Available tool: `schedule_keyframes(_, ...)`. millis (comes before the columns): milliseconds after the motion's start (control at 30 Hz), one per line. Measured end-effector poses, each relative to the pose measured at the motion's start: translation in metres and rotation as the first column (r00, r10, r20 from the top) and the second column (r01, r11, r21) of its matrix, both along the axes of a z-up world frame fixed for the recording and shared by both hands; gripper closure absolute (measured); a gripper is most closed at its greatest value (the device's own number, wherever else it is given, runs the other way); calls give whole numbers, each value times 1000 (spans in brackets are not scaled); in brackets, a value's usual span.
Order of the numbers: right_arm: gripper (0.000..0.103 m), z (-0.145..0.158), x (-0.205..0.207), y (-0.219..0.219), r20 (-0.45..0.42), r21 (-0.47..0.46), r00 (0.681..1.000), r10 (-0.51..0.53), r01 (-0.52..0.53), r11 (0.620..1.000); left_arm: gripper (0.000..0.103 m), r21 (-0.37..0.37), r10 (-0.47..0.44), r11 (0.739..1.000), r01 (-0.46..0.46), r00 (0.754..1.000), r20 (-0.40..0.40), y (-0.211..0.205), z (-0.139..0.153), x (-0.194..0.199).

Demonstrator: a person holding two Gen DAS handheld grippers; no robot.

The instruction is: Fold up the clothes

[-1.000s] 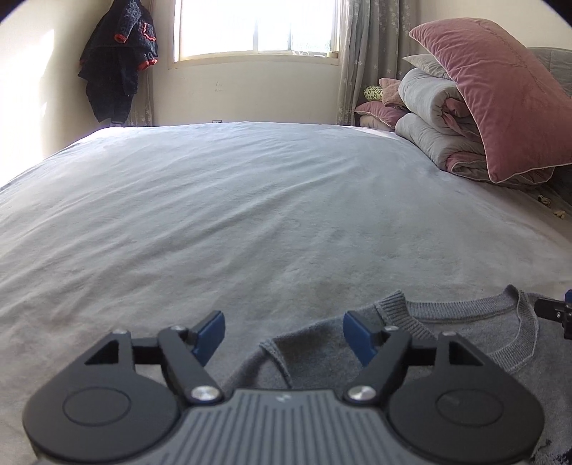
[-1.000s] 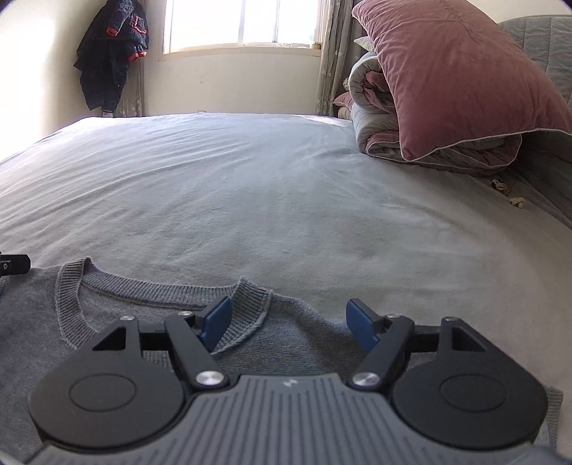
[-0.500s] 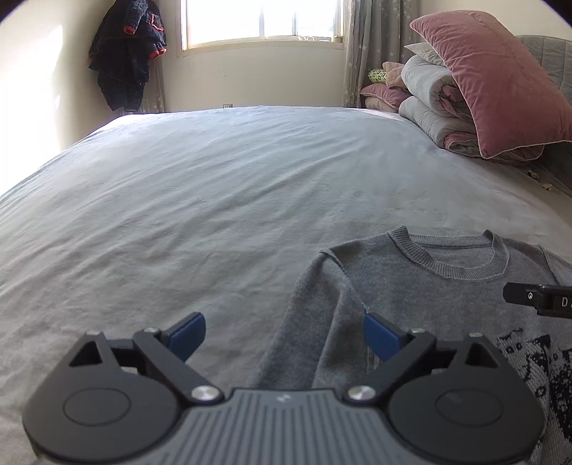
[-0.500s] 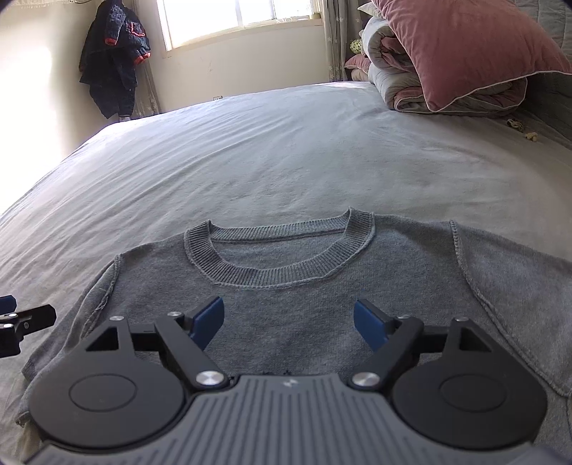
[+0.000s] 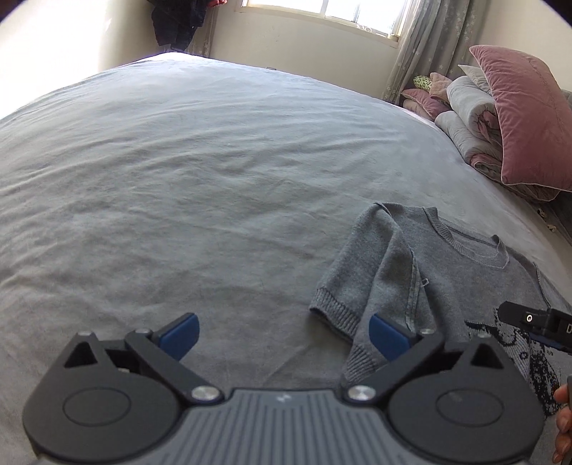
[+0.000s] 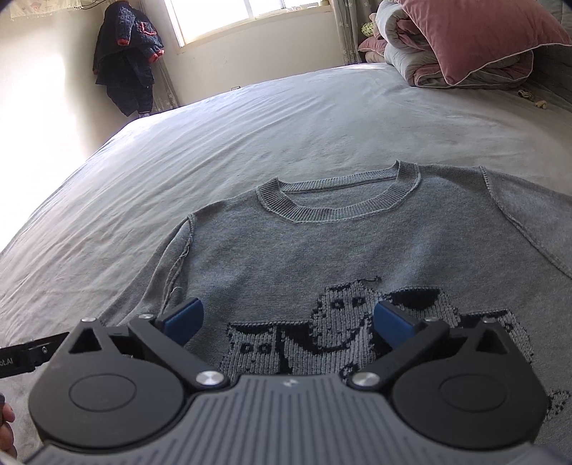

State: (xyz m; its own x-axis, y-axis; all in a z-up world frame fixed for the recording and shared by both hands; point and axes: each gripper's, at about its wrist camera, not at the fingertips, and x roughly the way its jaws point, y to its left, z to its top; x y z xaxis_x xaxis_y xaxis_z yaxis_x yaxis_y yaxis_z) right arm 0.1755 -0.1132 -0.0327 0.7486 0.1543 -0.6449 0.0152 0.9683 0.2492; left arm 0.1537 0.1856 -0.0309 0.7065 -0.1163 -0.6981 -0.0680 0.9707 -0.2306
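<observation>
Left wrist view: your left gripper [image 5: 282, 338] hangs low over the pale grey bed sheet [image 5: 200, 171], its jaws spread wide and holding nothing. One grey knitted short-sleeved sweater with a dark animal pattern [image 5: 461, 272] lies front-up just right of the jaws. Its one near sleeve [image 5: 361, 282] is doubled inward over the body, its ribbed cuff just ahead of the right jaw, probably a side fold. Right wrist view: your right gripper [image 6: 287, 323] hovers over the sweater's pattern, jaws equally wide and empty, with the ribbed collar [image 6: 338, 195] straight ahead of them. The far sleeve runs out of frame to the right, so its lie cannot be told. Count: one sweater, two grippers, one pink velvet pillow [image 6: 475, 34] on one rolled quilt [image 6: 422, 59], well ahead and right of the jaws.
</observation>
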Motion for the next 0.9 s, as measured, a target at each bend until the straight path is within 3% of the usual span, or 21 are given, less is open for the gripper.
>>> schedule_keyframes(133, 0, 1, -5, 8, 0, 23, 1000, 20, -20, 1000, 3, -105, 13, 994, -13, 1000, 4, 17, -7, -7)
schedule_keyframes(300, 0, 10, -7, 29, 13, 60, 992, 122, -122, 991, 12, -228, 32, 973, -30, 999, 7, 34, -8, -9)
schedule_keyframes(333, 3, 12, -7, 35, 25, 59, 989, 148, -149, 987, 12, -251, 55, 967, -51, 998, 10, 40, -6, -9)
schedule_keyframes(367, 16, 15, -7, 42, 35, 53, 983, 179, -180, 982, 12, -275, 77, 959, -71, 997, 12, 46, -4, -10)
schedule_keyframes(433, 29, 19, -3, 64, 43, 20, 962, 270, -271, 962, 14, -311, 127, 943, -115, 992, 20, 57, -1, -12)
schedule_keyframes(500, 35, 20, 1, 87, 45, -20, 935, 352, -351, 936, 15, -333, 167, 931, -149, 986, 27, 66, 0, -14)
schedule_keyframes(600, 40, 16, 8, 122, 46, -81, 892, 450, -446, 892, 16, -313, 208, 930, -191, 978, 19, 72, 1, -14)
schedule_keyframes(733, 44, 5, 16, 158, 26, -139, 849, 528, -520, 843, 16, -212, 257, 945, -250, 966, 7, 73, 4, -14)
schedule_keyframes(900, 54, -15, 25, 180, -39, -248, 871, 489, -482, 840, 16, -205, 289, 937, -284, 957, -4, 82, 3, -18)
